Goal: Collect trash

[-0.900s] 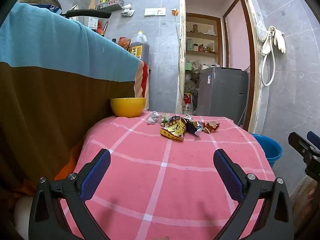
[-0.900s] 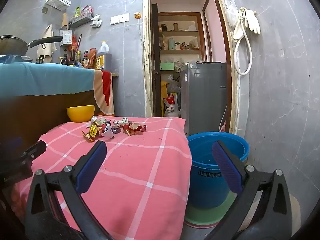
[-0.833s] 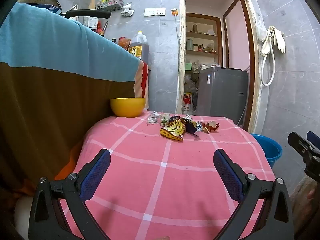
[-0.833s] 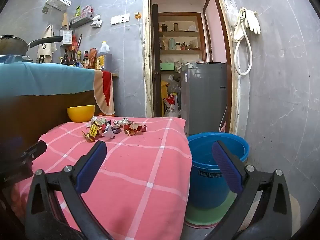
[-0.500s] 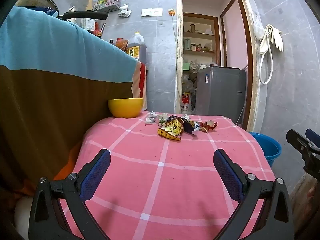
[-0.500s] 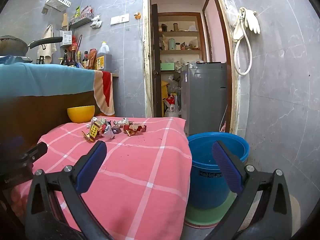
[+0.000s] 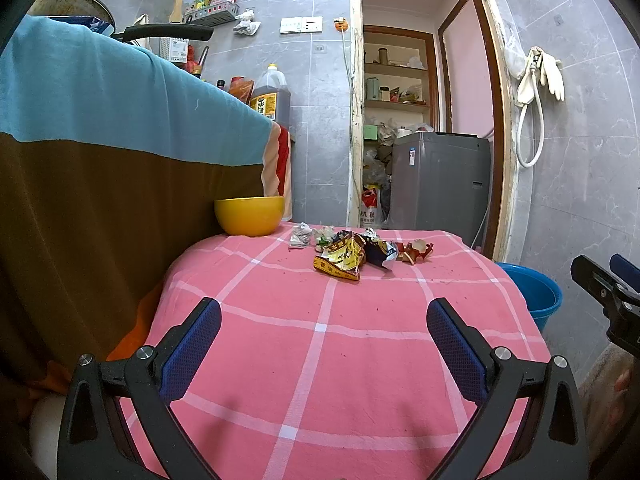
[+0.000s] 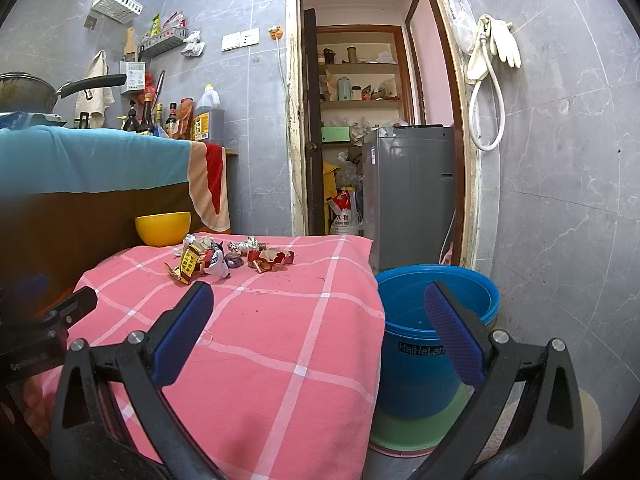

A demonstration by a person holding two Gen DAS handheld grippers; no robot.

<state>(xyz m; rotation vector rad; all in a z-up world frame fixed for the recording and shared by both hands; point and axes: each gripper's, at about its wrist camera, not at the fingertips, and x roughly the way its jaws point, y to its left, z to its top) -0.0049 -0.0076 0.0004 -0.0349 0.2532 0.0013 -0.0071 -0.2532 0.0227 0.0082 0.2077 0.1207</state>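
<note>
Kitchen corner, 2 wrist views. The left claw (image 7: 324,320) and the right claw (image 8: 318,306) both stand wide apart with nothing between the blue pads, each hovering over the near part of the surface (image 7: 328,360) — a pink checked cloth covers it. The trash (image 7: 352,254), a cluster of crumpled wrappers, lies at the far end of the cloth, well apart from both claws; nothing stands between. A yellow bowl (image 7: 249,216) sits just left of it against a cloth-draped counter (image 7: 100,128). A blue bucket (image 8: 432,328) stands on the floor just beside the surface's right edge; the right claw's right finger covers part of its lettering, leaving "HaiHeLan". Print on the yellow wrapper is too small to read. Beyond the doorway a grey washing machine (image 8: 412,196) is partly cut off by the frame.
</note>
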